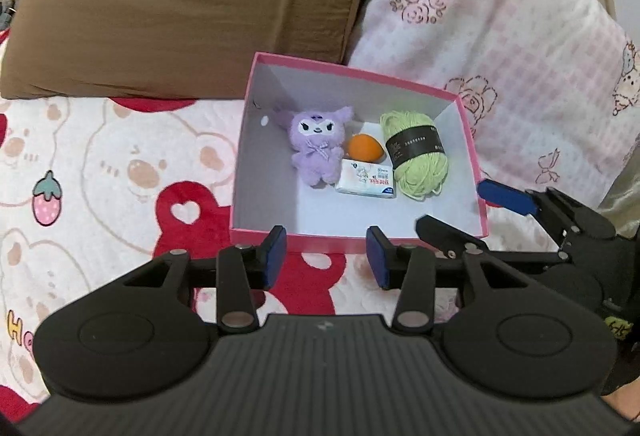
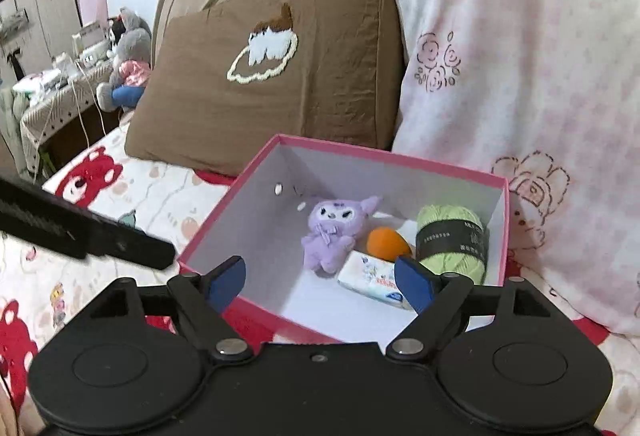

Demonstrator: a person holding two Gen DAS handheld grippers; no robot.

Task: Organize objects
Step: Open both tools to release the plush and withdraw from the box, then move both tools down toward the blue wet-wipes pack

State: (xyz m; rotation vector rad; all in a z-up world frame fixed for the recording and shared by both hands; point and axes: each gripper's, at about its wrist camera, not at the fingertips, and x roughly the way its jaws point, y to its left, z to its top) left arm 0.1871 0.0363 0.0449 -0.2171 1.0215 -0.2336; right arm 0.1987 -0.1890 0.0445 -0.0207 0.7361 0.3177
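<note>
Four items, plush [image 1: 318, 148], orange [image 1: 365, 148], packet [image 1: 366, 180] and yarn [image 1: 416, 156], are boxed [image 1: 360, 236]; both claws, left [image 1: 326, 260] and right [image 2: 320, 282], are released and empty, so only withdrawal is judged outstanding.

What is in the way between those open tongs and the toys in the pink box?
Nothing visible. The left tongs and right tongs are open and empty at the pink box's near rim; the purple plush, orange ball, tissue pack and green yarn lie uncovered inside.

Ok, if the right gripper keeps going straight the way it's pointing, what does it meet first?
Probably the tissue pack on the floor of the pink box; the open right gripper points down into it, though depth is uncertain.
</note>
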